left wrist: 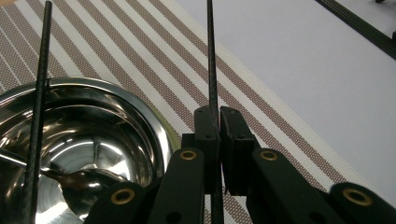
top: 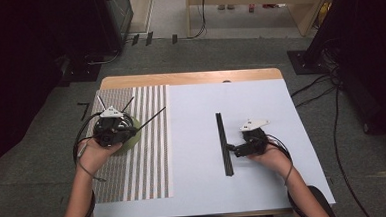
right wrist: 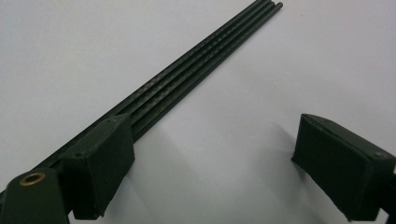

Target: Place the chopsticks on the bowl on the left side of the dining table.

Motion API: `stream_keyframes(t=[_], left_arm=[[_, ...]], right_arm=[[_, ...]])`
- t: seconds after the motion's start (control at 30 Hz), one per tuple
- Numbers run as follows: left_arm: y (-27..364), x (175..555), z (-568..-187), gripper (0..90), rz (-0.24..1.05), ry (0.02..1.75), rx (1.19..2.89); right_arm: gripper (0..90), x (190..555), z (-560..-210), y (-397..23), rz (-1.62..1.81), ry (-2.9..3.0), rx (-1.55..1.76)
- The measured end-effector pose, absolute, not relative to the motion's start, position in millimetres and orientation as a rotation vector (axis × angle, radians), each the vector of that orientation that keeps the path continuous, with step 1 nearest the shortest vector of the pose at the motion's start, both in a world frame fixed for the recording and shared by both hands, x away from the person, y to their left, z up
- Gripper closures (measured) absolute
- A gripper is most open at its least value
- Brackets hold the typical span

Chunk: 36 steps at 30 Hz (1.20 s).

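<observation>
Black jaws of your left gripper [left wrist: 218,122] are clamped on one thin rod [left wrist: 211,60], just beside the steel bowl [left wrist: 140,116] where another rod [left wrist: 39,107] leans. Keep it pinched and lower it into the bowl; the striped mat [top: 148,156] gives room. Your right gripper [right wrist: 212,161] stands wide, holding nothing, beside the rod bundle [right wrist: 196,70], far from the table edge [top: 307,132]

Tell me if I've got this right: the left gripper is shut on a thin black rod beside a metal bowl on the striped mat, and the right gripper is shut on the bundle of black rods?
Not quite. The right gripper is open: the right gripper view shows its jaws wide apart, one beside the bundle of black rods. The rest holds: the left gripper is shut on a thin black rod beside the metal bowl on the striped mat.
</observation>
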State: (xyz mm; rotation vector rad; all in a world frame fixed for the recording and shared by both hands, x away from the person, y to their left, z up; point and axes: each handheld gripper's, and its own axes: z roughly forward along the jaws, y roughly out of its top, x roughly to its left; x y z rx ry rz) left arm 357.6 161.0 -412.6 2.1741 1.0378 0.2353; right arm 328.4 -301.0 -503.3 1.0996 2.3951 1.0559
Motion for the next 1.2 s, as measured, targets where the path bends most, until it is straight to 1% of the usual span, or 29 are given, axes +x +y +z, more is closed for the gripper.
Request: stream_keyframes(t=[0.1,0.57,1.2], left_arm=[[166,357,-413,87.5,0.254,1.024,2.182],[189,359,-414,87.5,0.265,1.066,2.146],[207,360,-422,87.5,0.315,1.169,2.074]], right_arm=[[11.8,328,-503,-301,1.055,2.395,1.1],[11.8,328,-503,-301,1.056,2.395,1.1],[11.8,328,-503,-301,1.055,2.395,1.098]])
